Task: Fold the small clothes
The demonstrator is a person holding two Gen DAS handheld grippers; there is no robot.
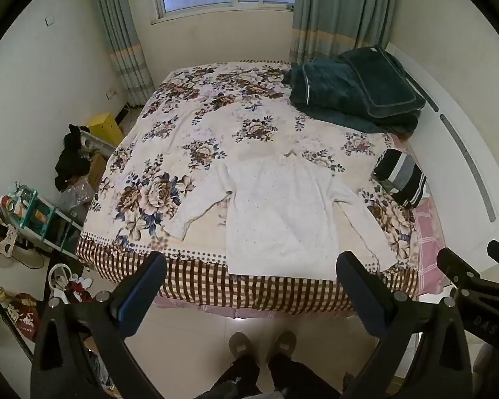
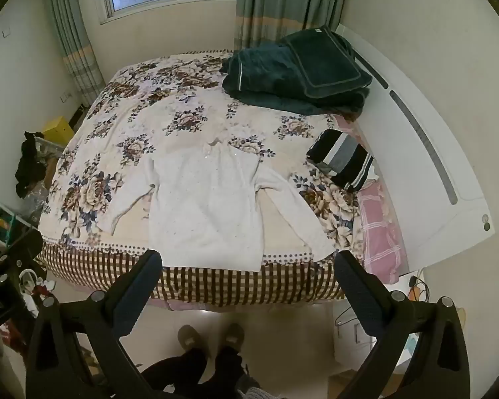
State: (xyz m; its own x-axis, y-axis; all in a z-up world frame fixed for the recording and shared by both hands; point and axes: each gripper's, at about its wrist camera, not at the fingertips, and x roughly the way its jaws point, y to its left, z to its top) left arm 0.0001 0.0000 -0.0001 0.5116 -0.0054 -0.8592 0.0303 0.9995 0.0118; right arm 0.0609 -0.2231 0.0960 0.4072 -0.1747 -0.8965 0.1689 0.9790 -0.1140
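Both black two-finger grippers hang above the floor at the foot of the bed, the left gripper (image 1: 251, 266) and the right gripper (image 2: 249, 264) each with jaws spread as wide as they go and nothing between them. Beyond their tips lies the white long-sleeved knitted top (image 1: 276, 206), spread flat and face up near the foot edge of the floral bedspread with its brown checked border (image 1: 216, 113), sleeves angled outward and hem reaching the checks. To its right, near the white headboard (image 2: 415, 126), sits a folded black, white and grey striped garment (image 2: 342, 159). Farther back a dark green plush blanket (image 1: 349, 89) is heaped. Below the grippers, the person's slippered feet (image 1: 261, 344) stand on pale tiles.
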